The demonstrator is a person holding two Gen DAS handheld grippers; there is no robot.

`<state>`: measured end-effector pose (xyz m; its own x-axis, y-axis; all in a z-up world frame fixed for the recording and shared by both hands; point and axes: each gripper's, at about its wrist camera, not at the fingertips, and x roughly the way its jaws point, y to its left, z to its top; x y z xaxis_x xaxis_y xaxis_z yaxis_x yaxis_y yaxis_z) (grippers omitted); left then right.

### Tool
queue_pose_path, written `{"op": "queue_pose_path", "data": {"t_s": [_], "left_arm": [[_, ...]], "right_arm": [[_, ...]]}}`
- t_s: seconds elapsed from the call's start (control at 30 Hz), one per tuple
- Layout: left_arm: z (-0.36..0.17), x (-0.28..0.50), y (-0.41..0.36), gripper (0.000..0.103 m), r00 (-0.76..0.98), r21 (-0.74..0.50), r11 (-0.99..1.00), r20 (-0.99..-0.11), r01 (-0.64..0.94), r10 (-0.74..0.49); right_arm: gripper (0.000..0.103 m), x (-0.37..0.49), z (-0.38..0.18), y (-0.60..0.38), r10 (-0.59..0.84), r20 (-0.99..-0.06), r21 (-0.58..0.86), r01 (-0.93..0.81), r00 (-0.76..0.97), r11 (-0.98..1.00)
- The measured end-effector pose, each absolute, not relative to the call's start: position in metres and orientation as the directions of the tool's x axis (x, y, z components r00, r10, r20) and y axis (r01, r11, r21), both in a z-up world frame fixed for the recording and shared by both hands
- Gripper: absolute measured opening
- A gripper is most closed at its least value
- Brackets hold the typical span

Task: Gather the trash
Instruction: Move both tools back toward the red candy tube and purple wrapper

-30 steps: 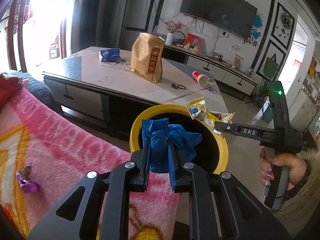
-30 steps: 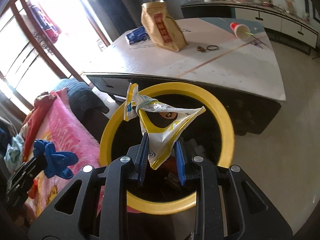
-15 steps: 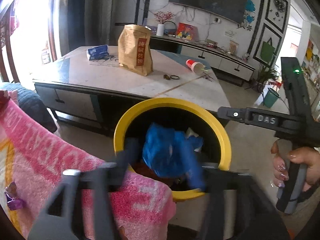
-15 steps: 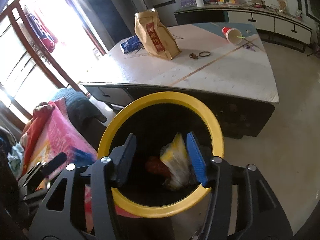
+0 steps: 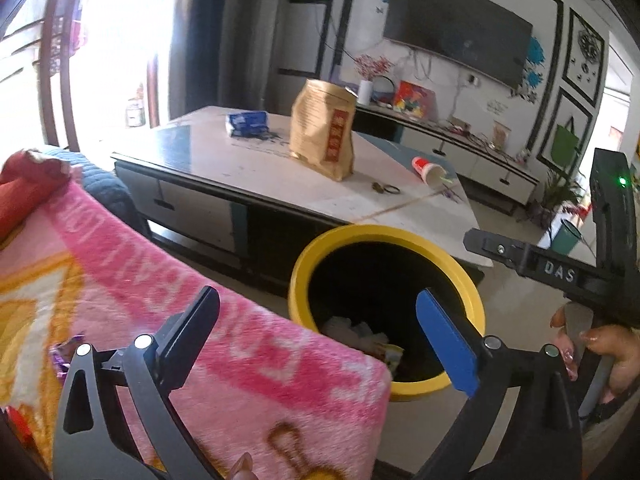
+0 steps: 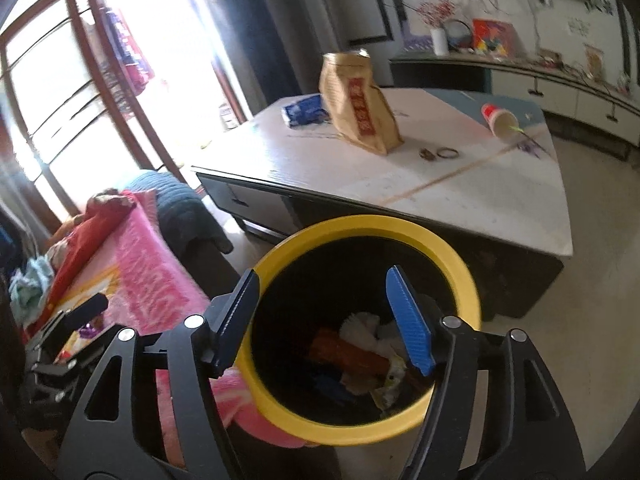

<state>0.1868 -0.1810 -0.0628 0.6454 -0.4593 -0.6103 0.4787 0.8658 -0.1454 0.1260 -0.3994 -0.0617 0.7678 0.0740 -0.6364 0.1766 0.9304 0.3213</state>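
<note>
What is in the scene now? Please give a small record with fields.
place: living room, beside a low table
bin: yellow-rimmed bin on the floor, trash inside
left tongs: jaws opening, nothing between them
right tongs: jaws opening above the bin, nothing between them
on the table: brown paper bag upright, blue packet, red cup lying on its side
on the pink blanket: purple wrapper

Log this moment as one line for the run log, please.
left gripper: opening, empty | right gripper: opening, empty, above yellow bin | blue glove, yellow wrapper: in bin | purple wrapper: on pink blanket
</note>
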Motion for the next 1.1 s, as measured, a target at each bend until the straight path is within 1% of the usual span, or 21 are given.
{"op": "queue_pose_path", "data": {"t_s": [0.23,0.4,0.77,1.1], "left_arm": [[-0.053,0.178,-0.152,0.096,0.703,-0.133,0.898,-0.579,0.419,-0.414],[-0.046,0.173,-0.126,0.096,0.741,-0.126,0.922,-0.560,0.366,-0.370],[-0.039,0.166,-0.064,0.096,0.803,-0.130,0.963,-0.533,0.235,-0.268],[-0.039,0.158,-0.008,0.096,0.832,-0.142,0.983,-0.527,0.115,-0.174]], "right_arm": [[0.067,0.123,-0.047,-0.368,0.121,-0.585,0.309,0.082,0.802,0.947],[0.069,0.123,-0.040,-0.345,0.165,-0.565,0.300,0.015,0.808,0.954],[0.069,0.125,-0.040,-0.288,0.260,-0.573,0.270,-0.121,0.777,0.955],[0.069,0.130,-0.043,-0.229,0.351,-0.595,0.244,-0.254,0.723,0.936]]}}
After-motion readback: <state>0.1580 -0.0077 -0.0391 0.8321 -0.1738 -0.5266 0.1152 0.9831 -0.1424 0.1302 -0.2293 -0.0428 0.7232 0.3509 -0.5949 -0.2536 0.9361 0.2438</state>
